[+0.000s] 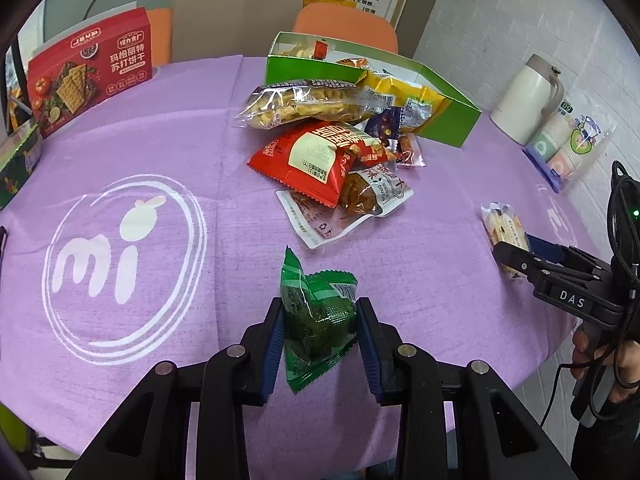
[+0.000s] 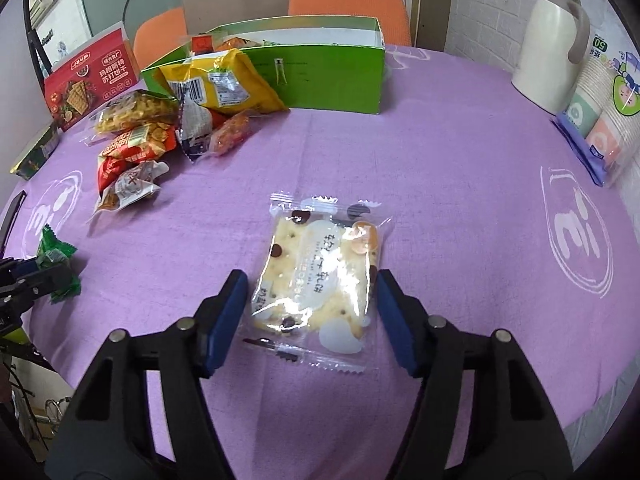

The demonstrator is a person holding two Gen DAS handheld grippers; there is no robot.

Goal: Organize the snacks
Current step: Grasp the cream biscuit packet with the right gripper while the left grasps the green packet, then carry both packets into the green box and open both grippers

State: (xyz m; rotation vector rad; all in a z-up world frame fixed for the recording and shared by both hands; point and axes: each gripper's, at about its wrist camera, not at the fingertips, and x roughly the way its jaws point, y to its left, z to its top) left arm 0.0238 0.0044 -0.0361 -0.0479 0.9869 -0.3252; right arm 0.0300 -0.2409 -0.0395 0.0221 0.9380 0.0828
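A small green snack packet (image 1: 312, 336) stands tilted between the blue pads of my left gripper (image 1: 321, 305), which is shut on its sides just over the purple tablecloth (image 1: 160, 140). In the right wrist view a clear cracker packet (image 2: 320, 248) lies flat on the cloth. My right gripper (image 2: 312, 276) is open, one finger on each side of the packet, close to its edges. Behind lies an open green box (image 2: 332, 76) with a few snacks inside. A pile of snack packets (image 1: 316, 156) sits in front of the box.
A red biscuit box (image 1: 88, 72) stands at the back left, with a dark green box (image 1: 16, 164) at the left edge. At the right stand a white kettle (image 2: 552, 48) and a pack of paper cups (image 2: 604, 120). Orange chairs (image 2: 348, 0) are behind the table.
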